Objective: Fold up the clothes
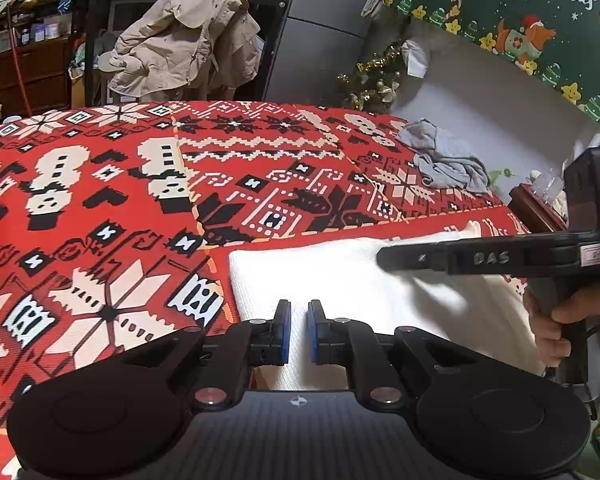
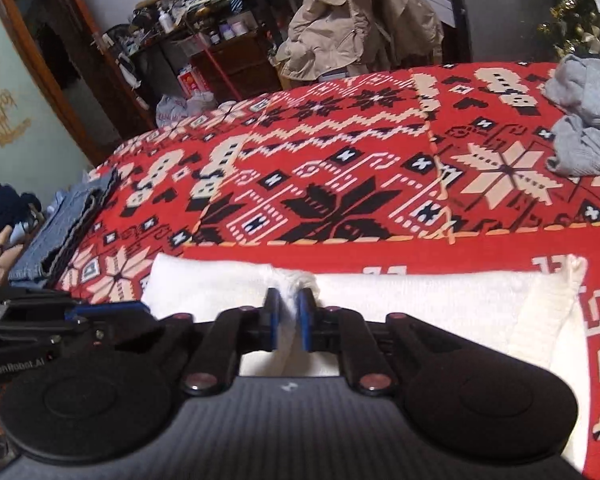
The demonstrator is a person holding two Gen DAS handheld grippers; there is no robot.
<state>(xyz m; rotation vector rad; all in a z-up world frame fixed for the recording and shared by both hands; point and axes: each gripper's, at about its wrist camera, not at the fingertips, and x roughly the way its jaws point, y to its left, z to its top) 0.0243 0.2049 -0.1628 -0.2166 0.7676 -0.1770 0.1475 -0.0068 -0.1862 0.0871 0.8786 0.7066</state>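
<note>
A white knit garment (image 1: 340, 280) (image 2: 420, 300) lies flat along the near edge of the red patterned bed cover (image 1: 140, 200). My left gripper (image 1: 299, 314) sits at its left end, pads close together with white cloth filling the narrow gap. In the right wrist view the left gripper (image 2: 146, 307) comes in from the left at the garment's left edge. My right gripper (image 2: 288, 300) pinches a raised fold of the white cloth at the garment's far edge. From the left wrist view the right gripper (image 1: 380, 258) reaches in sideways over the garment, with a hand (image 1: 560, 320) on its handle.
A crumpled grey garment (image 1: 448, 160) (image 2: 584, 120) lies at the far right of the bed. Folded denim (image 2: 68, 220) rests at the bed's left edge. A beige jacket (image 1: 188, 40) hangs beyond the bed, with cluttered shelves behind. A wooden bedside piece (image 1: 536, 204) stands at right.
</note>
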